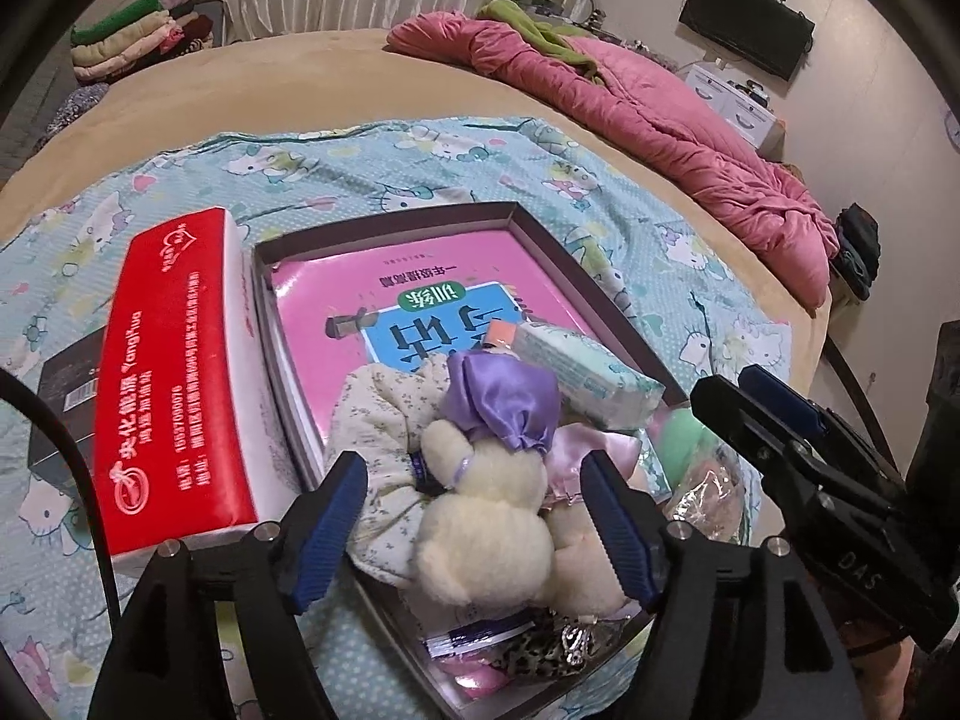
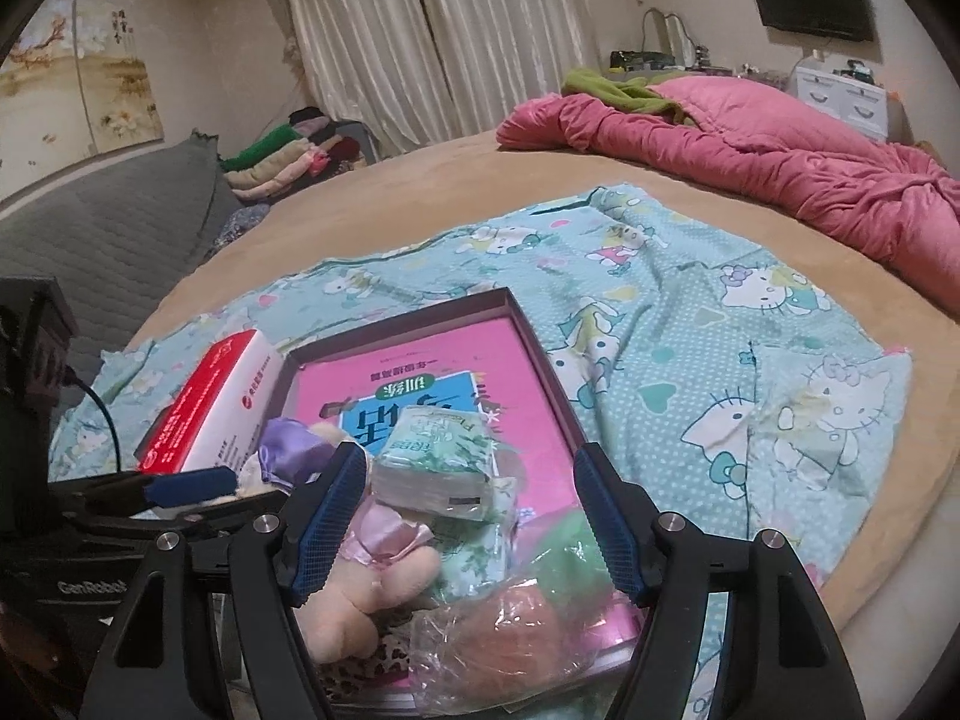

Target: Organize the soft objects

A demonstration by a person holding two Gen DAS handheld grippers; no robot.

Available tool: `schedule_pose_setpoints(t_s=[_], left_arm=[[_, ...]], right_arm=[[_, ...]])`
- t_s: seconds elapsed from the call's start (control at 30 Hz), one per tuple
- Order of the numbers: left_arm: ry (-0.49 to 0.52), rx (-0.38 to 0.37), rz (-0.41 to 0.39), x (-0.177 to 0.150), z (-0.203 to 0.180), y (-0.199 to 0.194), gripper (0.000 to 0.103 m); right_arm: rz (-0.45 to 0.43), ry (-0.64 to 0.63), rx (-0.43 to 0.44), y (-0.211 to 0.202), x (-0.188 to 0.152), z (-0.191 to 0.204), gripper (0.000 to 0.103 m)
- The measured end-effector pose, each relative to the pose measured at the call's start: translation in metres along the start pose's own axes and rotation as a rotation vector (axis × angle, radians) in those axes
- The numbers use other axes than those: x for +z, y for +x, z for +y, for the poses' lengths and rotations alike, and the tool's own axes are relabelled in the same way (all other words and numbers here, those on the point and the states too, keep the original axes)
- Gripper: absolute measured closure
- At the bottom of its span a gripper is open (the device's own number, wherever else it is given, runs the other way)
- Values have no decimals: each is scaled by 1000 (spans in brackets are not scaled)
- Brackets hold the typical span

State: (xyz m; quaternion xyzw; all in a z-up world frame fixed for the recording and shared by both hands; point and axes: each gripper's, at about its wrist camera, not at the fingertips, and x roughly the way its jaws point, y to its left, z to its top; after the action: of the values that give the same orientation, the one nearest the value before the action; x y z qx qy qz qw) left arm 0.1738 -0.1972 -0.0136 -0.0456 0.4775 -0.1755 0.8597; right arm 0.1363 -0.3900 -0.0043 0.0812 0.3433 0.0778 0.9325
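A shallow brown-rimmed box (image 1: 384,222) lies on the bed with a pink book (image 1: 360,300) in it. On the book's near end sit a cream plush bear (image 1: 486,540) with a purple satin hat (image 1: 498,396), a floral cloth (image 1: 372,420), a green tissue pack (image 2: 438,462) and a clear bag of sponges (image 2: 504,618). My left gripper (image 1: 471,462) is open, its blue pads on either side of the bear. My right gripper (image 2: 471,450) is open over the tissue pack, with its pads clear of it. It comes in from the right in the left wrist view.
A red tissue box (image 1: 180,372) stands against the brown box's left side, with a black carton (image 1: 66,396) beyond it. A cartoon-cat sheet (image 2: 720,360) covers the tan bed. A pink quilt (image 2: 750,150) is bunched at the far right, and folded clothes (image 2: 282,162) are stacked at the back left.
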Motion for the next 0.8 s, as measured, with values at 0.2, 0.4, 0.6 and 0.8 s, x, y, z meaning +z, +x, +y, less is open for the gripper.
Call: schedule_pose_setpoints(t_s=[0.2, 0.4, 0.6, 0.8], left_arm=[[13, 19, -12, -4, 0, -8, 24], [5, 26, -26, -8, 5, -20, 19], [-11, 37, -40, -12, 11, -34, 16], [6, 63, -68, -19, 13, -54, 13]], right_arm=[[5, 4, -29, -3, -1, 1, 29], [10, -14, -55, -7, -1, 10, 24], [7, -40, -58, -15, 0, 23, 24], [3, -52, -57, -25, 2, 36, 24]])
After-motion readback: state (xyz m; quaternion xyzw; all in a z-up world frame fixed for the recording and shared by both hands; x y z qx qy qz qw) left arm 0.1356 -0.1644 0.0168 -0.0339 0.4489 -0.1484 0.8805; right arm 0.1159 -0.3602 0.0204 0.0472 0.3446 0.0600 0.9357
